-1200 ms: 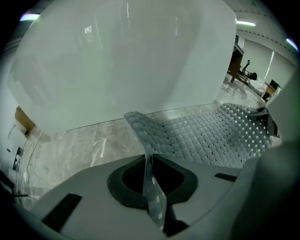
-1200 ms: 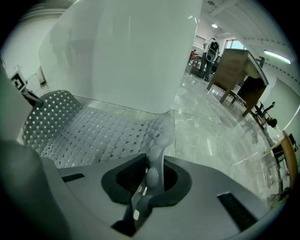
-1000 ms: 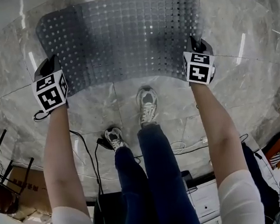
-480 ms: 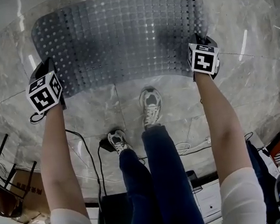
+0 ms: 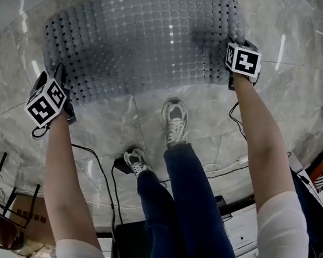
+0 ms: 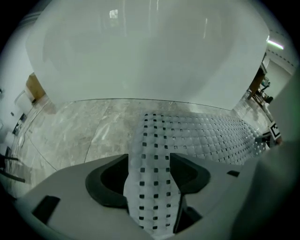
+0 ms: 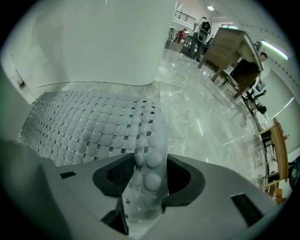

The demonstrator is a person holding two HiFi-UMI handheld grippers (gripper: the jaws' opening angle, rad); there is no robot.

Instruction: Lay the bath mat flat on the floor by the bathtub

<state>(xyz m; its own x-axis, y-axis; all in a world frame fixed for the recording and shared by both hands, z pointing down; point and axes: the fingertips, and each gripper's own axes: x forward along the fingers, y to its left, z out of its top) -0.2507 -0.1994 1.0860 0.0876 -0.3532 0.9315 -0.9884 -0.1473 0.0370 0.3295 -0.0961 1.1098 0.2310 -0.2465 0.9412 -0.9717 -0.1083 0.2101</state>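
- The bath mat (image 5: 145,40), grey, studded and punched with small square holes, fills the upper middle of the head view. It is spread across the marble floor (image 5: 148,115), just ahead of the person's shoes (image 5: 174,121).
- In the left gripper view the white bathtub (image 6: 131,56) takes up the top of the frame. The mat's far edge lies near its base, so the placement beside the tub looks right.
- The left tongs (image 6: 150,159) are at the mat's lower-left corner in the head view. Their jaws have just been opening and now stand wide, and a strip of the mat runs up between them, no longer pinched.
- The right tongs (image 7: 151,161) are at the lower-right corner. Their jaws have also just been opening and stand fairly wide, with the mat's bumpy edge upright in the gap.
- Most of the mat looks flat on the floor, but the two near corners rise off it into the tongs.
- I judge the task nearly done. What is left is to draw both tongs clear so the corners drop, then check that the near edge lies flat.
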